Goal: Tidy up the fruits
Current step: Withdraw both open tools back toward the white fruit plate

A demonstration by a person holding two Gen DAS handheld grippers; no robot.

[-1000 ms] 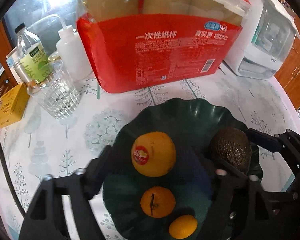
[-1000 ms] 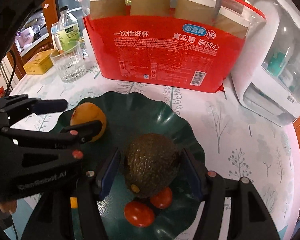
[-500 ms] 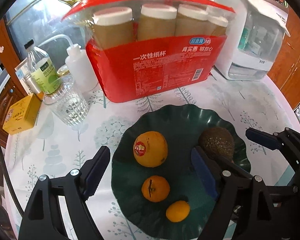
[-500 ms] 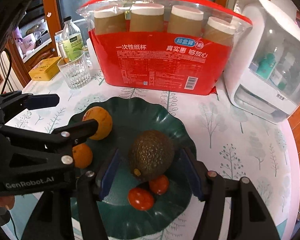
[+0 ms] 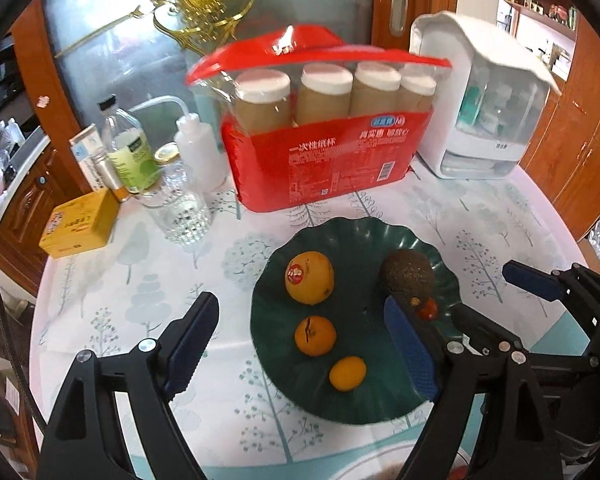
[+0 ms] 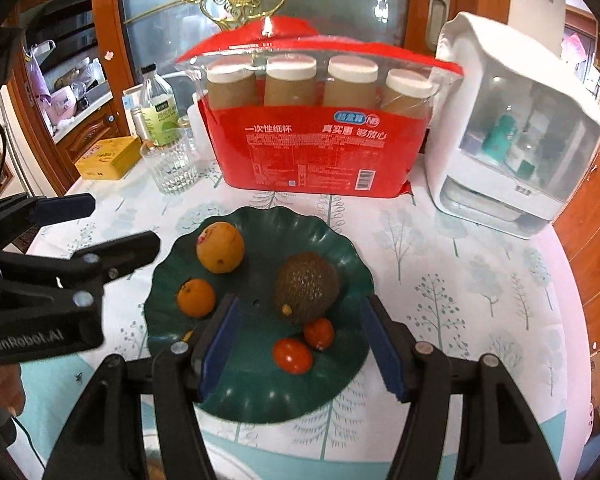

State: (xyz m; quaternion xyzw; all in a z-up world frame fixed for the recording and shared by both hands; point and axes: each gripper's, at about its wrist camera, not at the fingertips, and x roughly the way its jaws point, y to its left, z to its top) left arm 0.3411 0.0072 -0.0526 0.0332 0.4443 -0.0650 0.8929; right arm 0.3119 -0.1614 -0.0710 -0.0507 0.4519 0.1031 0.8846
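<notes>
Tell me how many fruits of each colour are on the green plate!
Orange: 3, the big one with a sticker, the middle one and the little one.
Red: 2, one tomato and another.
Dark brownish-green: 1, the avocado.
Total: 6 fruits on the green plate.

Round table (image 5: 480, 216) under a pale tree-print cloth. Directly on it stood: a dark green scalloped plate (image 5: 284, 380) near the front; behind it a red pack of paper cups (image 5: 324, 168); a white clear-fronted appliance (image 5: 484, 120) at right; a ribbed glass (image 5: 182, 216), squeeze bottle (image 5: 198, 148), green-labelled bottle (image 5: 130, 152) and yellow box (image 5: 80, 224) at left.
</notes>
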